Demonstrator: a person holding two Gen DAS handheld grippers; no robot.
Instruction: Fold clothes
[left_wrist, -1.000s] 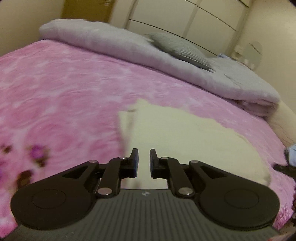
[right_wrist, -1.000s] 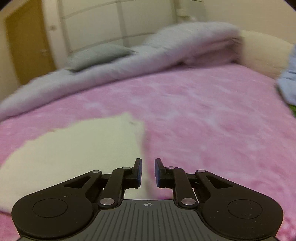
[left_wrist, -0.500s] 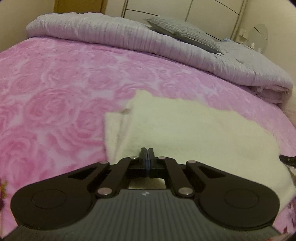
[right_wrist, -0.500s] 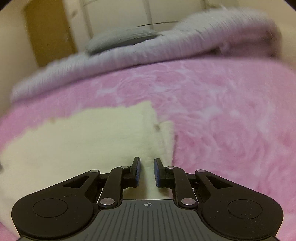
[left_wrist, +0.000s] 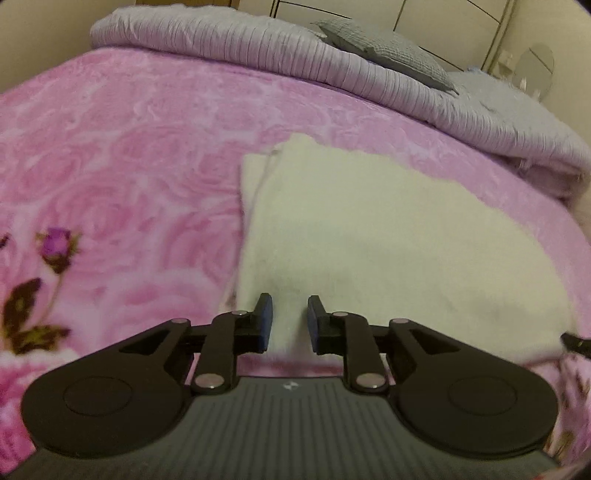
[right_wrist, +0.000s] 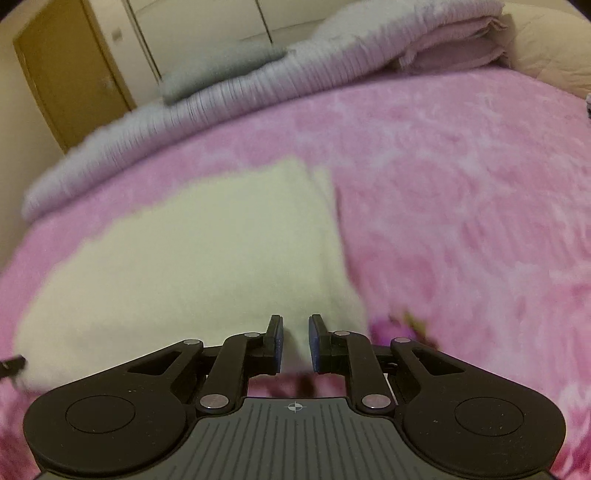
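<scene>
Jaws of left gripper spread, nothing between, at near edge of cream garment. Right gripper jaws likewise spread, over garment's near right corner; view blurred. Garment lies folded flat on pink rose blanket, toward bed's near edge. Beyond: rolled lilac quilt along far edge, grey pillow on top.

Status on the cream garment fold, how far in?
Done: the cream garment lies flat on the pink blanket with one side strip already turned over. In hand: nothing; the left gripper and right gripper are both open at its near edge. Left: the remaining folds.
</scene>
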